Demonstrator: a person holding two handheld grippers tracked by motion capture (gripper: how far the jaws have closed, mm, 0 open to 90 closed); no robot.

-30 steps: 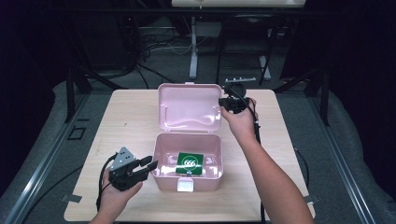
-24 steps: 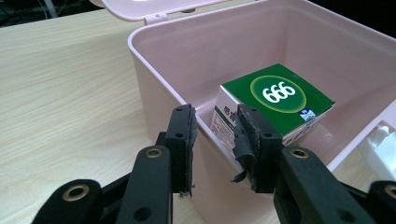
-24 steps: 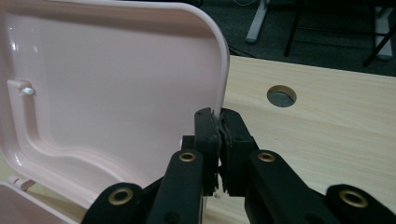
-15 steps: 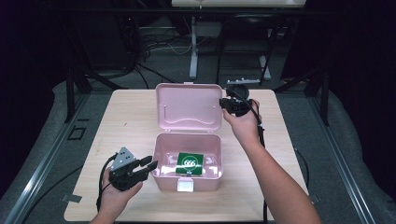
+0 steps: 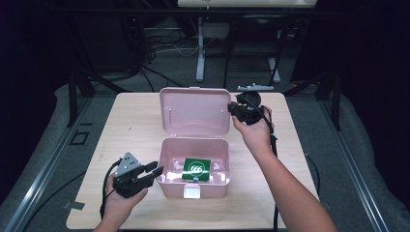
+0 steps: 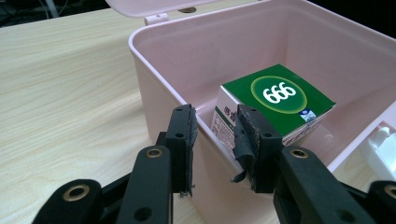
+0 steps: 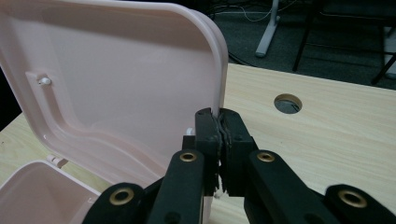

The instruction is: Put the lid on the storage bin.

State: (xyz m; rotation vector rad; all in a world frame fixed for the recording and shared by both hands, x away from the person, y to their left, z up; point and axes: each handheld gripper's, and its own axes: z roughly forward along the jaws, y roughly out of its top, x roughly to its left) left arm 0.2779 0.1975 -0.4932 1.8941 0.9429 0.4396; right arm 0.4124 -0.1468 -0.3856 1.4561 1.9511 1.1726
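We see a pink plastic box [image 5: 194,186] near the front edge of the wooden table [image 5: 135,121], its long axis running across the table and its hinged lid [image 5: 195,111] standing open, tilted back away from us. Inside lies a green carton [image 5: 197,169] marked 666, printed face up. Our right gripper [image 5: 235,109] is pinched tight on the lid's right edge [image 7: 219,105], jaws fully together around the thin plastic. Our left gripper [image 5: 155,170] straddles the box's left wall [image 6: 161,74], one jaw outside and one inside; whether the pads press on it we cannot tell.
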